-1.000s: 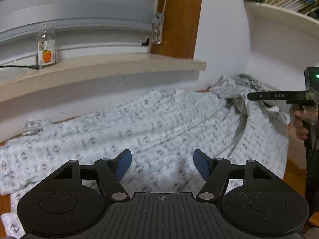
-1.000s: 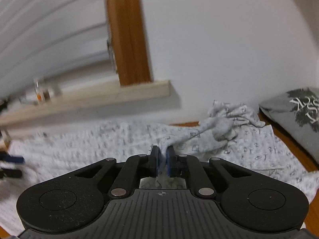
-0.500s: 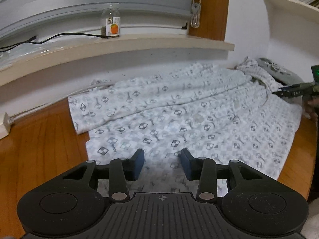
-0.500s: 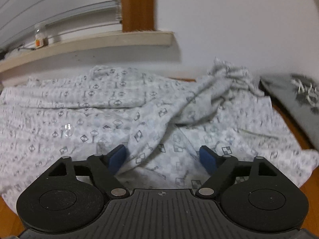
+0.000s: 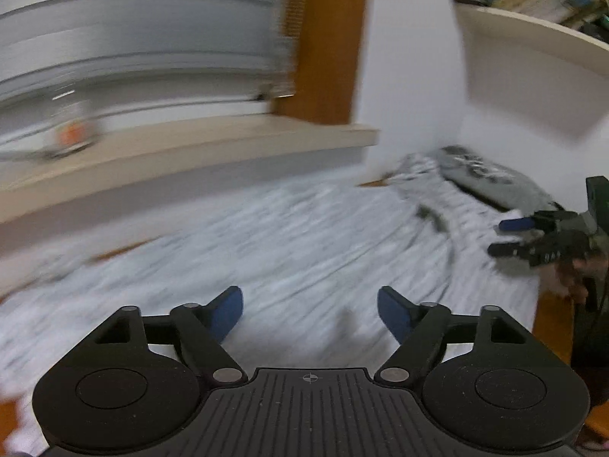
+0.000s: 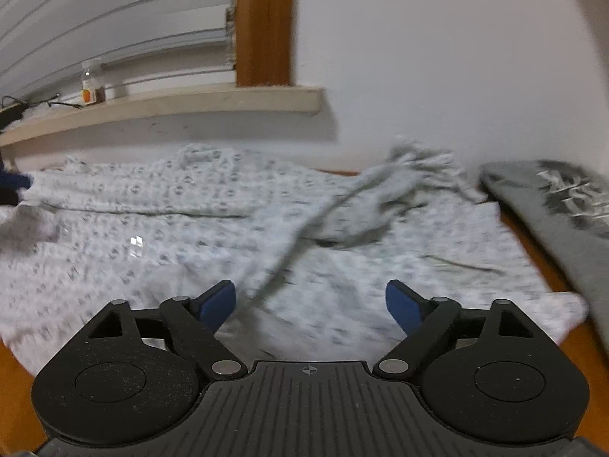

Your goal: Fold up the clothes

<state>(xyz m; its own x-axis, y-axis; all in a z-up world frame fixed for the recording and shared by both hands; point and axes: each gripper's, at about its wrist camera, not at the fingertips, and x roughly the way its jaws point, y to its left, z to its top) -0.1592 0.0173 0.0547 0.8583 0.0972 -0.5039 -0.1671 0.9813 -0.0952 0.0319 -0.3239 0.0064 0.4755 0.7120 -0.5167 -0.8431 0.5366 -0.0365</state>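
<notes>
Patterned garment (image 6: 160, 224): spread flat across the wooden surface (image 6: 533, 243), below the window ledge (image 6: 190, 104).
Left gripper (image 5: 310, 310): your fingers are opening wide over the garment's near edge, nothing between them.
Right gripper (image 6: 310, 304): your fingers are also spreading, empty, just short of the garment's bunched ridge.
Grey printed shirt (image 6: 552, 205): just right of the garment, by the wall.

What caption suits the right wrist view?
Right gripper, jaws opening and empty, above a patterned white garment spread on a wooden table.
</notes>
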